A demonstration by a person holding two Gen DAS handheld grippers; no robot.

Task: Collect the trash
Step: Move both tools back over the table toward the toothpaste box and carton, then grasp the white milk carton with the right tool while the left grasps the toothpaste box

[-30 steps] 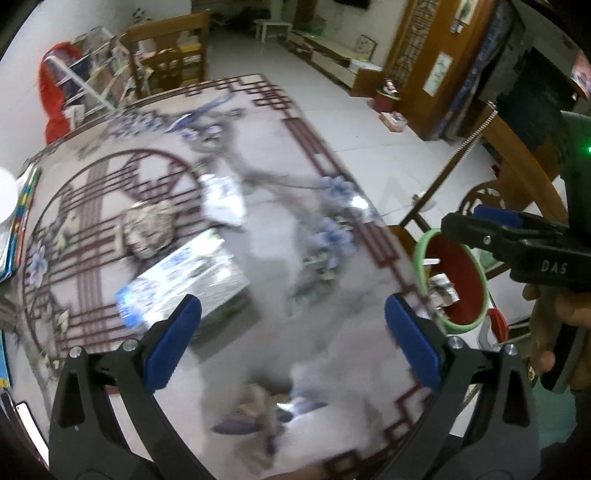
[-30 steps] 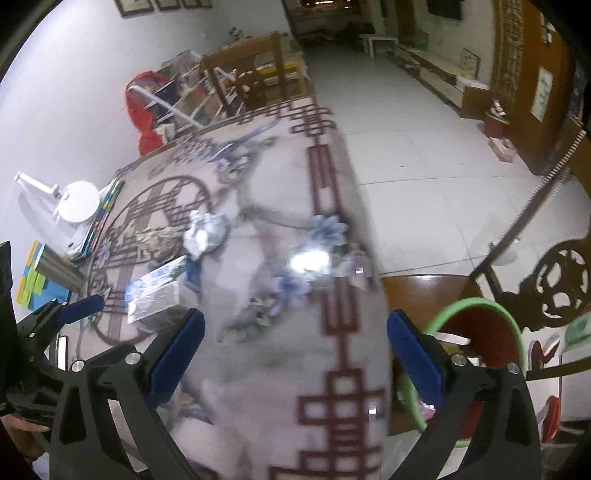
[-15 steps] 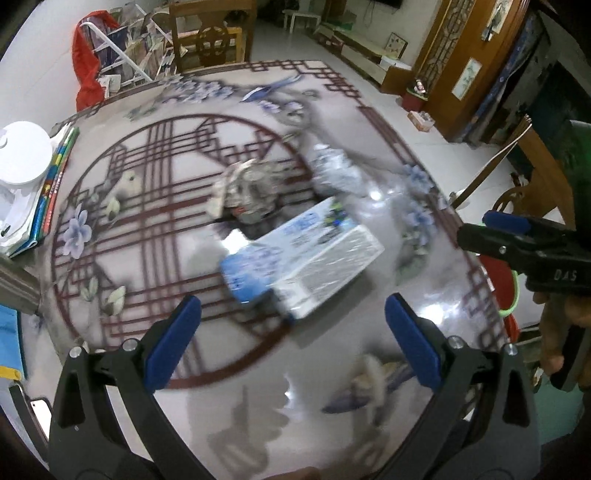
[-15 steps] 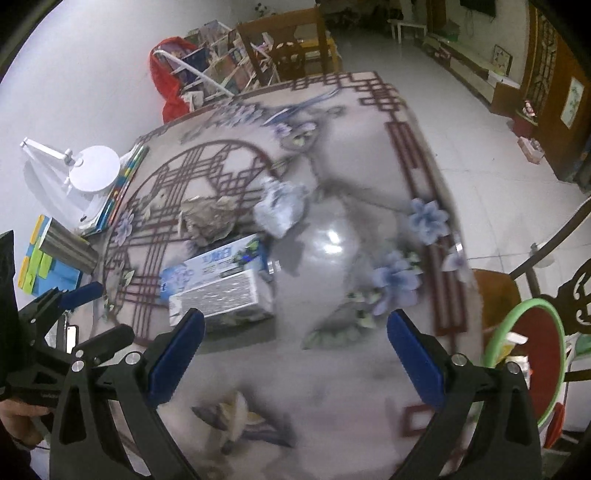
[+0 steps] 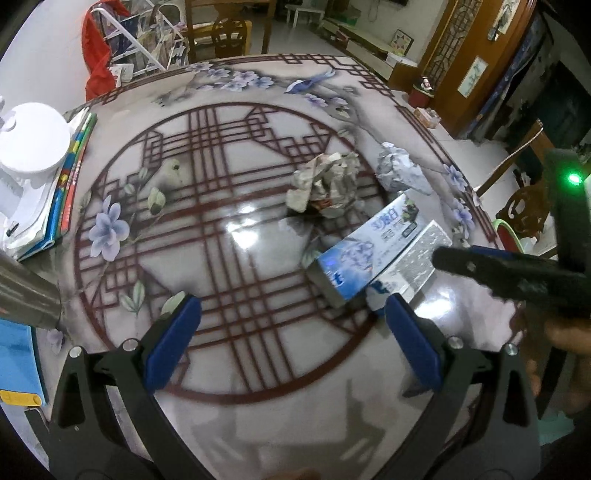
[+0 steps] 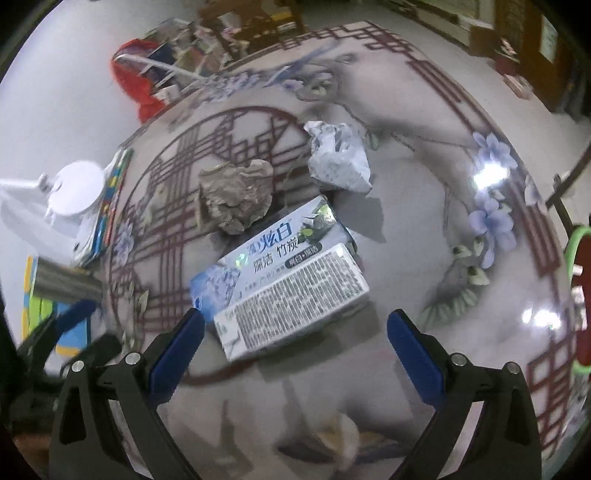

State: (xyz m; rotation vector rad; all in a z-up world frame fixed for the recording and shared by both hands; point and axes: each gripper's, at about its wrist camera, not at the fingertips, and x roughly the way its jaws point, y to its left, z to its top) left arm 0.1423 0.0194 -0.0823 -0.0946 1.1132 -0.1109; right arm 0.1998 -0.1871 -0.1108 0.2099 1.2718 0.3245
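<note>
A blue and white toothpaste box (image 6: 291,280) lies on the patterned table (image 6: 424,221). Behind the box sit a brown crumpled paper (image 6: 236,195) and a white crumpled paper (image 6: 338,155). My right gripper (image 6: 291,336) is open, low over the table, and the box's near end lies just ahead of its fingers. My left gripper (image 5: 291,332) is open too, over bare table. From it the box (image 5: 369,254) is ahead to the right, with the brown paper (image 5: 325,184) and white paper (image 5: 400,171) beyond. A green-rimmed red bin (image 6: 570,258) stands off the table's right edge.
A white lamp base (image 5: 33,144) rests on colourful books (image 5: 74,166) at the table's left edge. A metal cylinder (image 5: 26,299) stands nearer on the left. Past the far edge are wooden chairs (image 5: 229,33) and a rack with red cloth (image 5: 98,62).
Both grippers have swung from the bin side at the table's right edge back over the table. The right one has dropped close to the toothpaste box. Both stayed open.
</note>
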